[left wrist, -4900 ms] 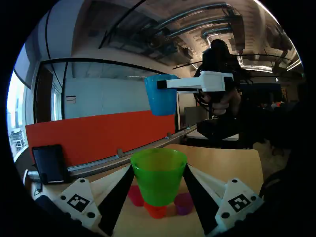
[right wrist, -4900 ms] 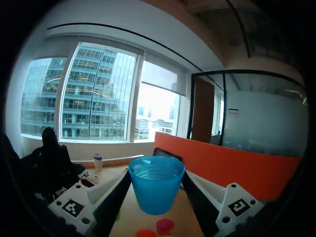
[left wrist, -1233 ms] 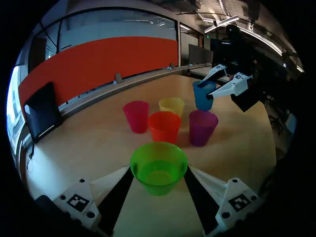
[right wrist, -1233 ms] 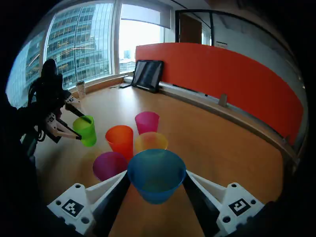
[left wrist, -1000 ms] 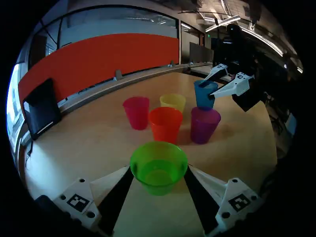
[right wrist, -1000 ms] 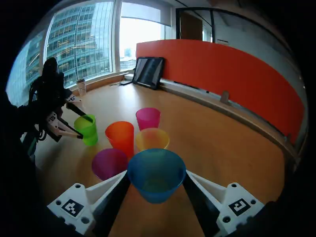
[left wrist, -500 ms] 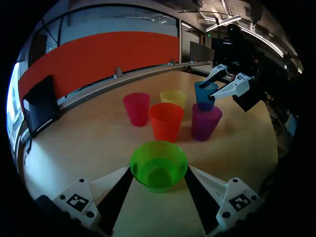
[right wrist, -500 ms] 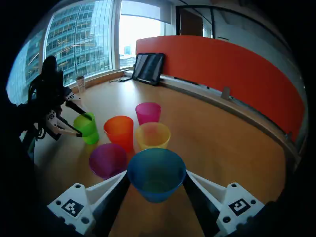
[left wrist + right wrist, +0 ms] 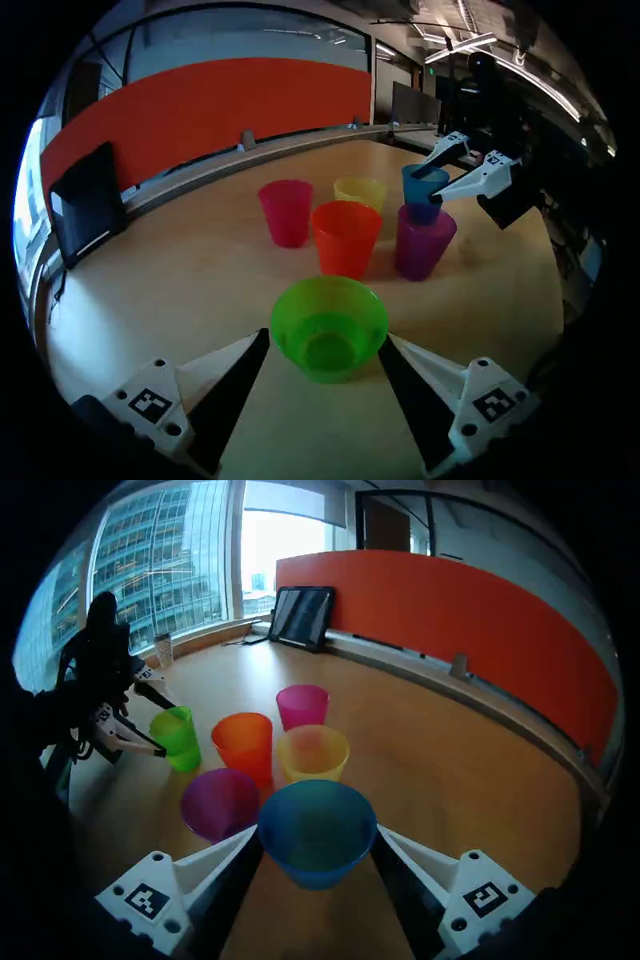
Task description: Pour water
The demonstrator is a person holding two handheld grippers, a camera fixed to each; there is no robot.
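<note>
Two hand-held tools over a wooden bench (image 9: 184, 272), each with a cup between its fingers.

Left gripper view: the left tool (image 9: 323, 338) has its fingers on either side of the green cup (image 9: 329, 320), which stands upright on the bench. The fingertips lie right at the rim, but whether both press on it cannot be told. Beyond it, mid-bench, four upright cups stand close together:
- the orange cup (image 9: 346, 238) is nearest
- the pink cup (image 9: 286, 210) is behind it to the left
- the yellow cup (image 9: 360, 194) is behind it
- the purple cup (image 9: 423, 240) is to its right

Right gripper view: the right tool (image 9: 317, 832) is closed on the blue cup (image 9: 317, 844), both fingers against its sides, mouth up. The cup sits just in front of the yellow cup and beside the purple one. In the left gripper view its base is hidden behind the purple cup, so whether it rests on the bench cannot be told.

Whether either held cup contains water cannot be told.

Surroundings: a dark tablet (image 9: 86, 204) leans at the bench's far edge below an orange partition (image 9: 200, 104), and large windows (image 9: 160, 568) face tall buildings.
</note>
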